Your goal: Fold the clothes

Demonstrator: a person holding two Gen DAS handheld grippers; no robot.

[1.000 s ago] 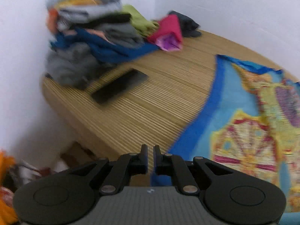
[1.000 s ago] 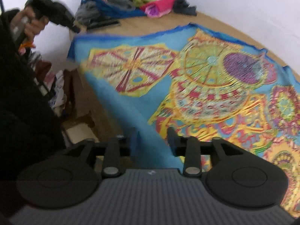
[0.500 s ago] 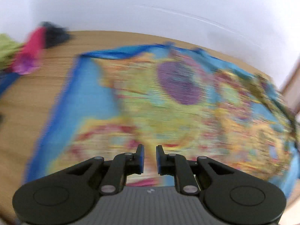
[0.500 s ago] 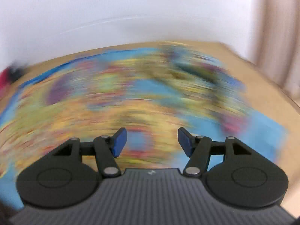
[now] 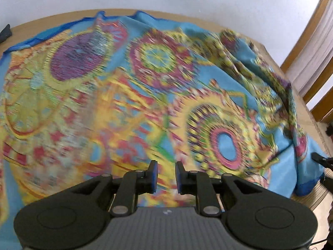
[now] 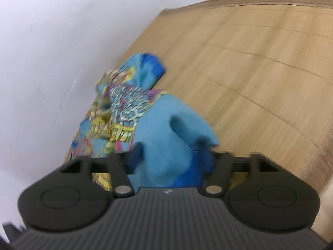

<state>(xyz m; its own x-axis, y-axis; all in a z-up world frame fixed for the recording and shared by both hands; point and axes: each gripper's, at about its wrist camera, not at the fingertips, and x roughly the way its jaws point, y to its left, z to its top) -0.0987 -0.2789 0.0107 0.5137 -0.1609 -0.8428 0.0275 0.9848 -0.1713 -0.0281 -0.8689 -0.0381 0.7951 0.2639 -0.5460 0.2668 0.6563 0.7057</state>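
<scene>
Dark garment (image 5: 5,34): only a scrap shows at the far left edge of the counter (image 5: 52,18); a second ago the left camera faced a whole heap of clothes and a black slab there, now out of sight.
Left tongs (image 5: 165,174): hovering over the near middle of the cloth with a narrow gap between the blue pads and nothing in it, slightly wider than a second ago.
Printed cloth (image 5: 145,95): bright blue with yellow, red and purple wheel patterns, spread over most of the counter, flat on the left and rumpled into folds on the right, where one blue corner hangs off the near right edge.
Right tongs (image 6: 169,156): spread wide, with a bunched blue corner of the cloth (image 6: 166,137) sitting between the fingers; whether they pinch it I cannot tell. Half a second ago they were empty above the spread cloth.
Counter, right end (image 6: 260,66): bare pale wood beyond the bunched corner, against the white wall (image 6: 52,41).
</scene>
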